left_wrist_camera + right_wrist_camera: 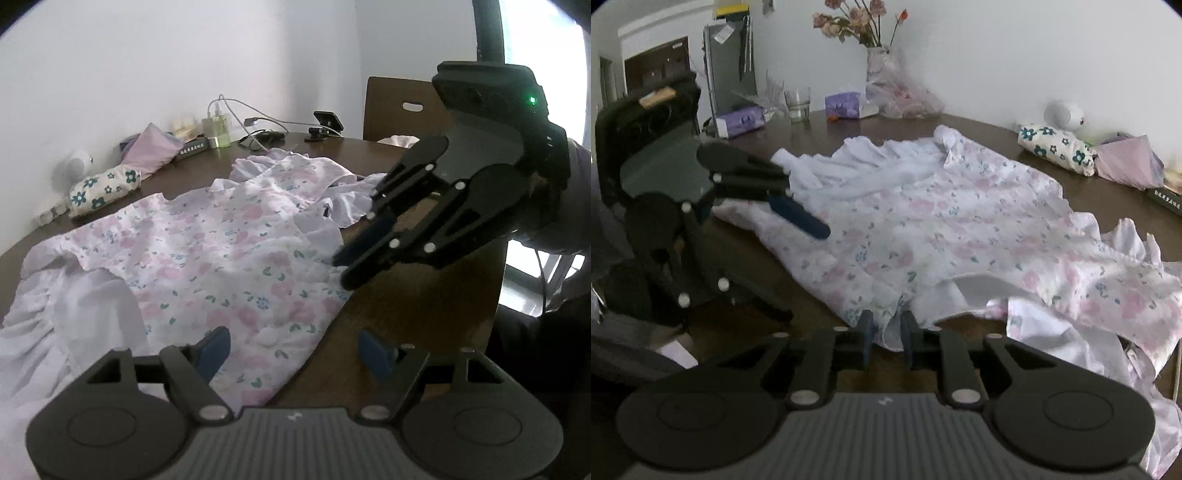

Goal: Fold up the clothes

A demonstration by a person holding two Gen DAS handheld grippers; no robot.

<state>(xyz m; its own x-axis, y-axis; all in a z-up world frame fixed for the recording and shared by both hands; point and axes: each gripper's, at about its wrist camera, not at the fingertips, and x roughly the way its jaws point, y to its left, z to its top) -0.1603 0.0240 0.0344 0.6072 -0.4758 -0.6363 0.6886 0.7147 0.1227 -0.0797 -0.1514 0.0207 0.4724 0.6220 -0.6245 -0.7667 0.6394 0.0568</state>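
A pale floral garment with white ruffles lies spread, partly crumpled, on the dark wooden table. Low in the left wrist view, my left gripper is open, its blue pads over the garment's near hem and holding nothing. In the right wrist view the left gripper hovers open at the garment's left side. My right gripper is shut on a bunched fold of the garment's near edge. From the left wrist view the right gripper meets the cloth's right edge.
Along the wall stand a floral pouch, a pink cloth, a bottle with charger cables and a phone stand. A chair is behind the table. The other end holds a vase, a glass and tissue packs.
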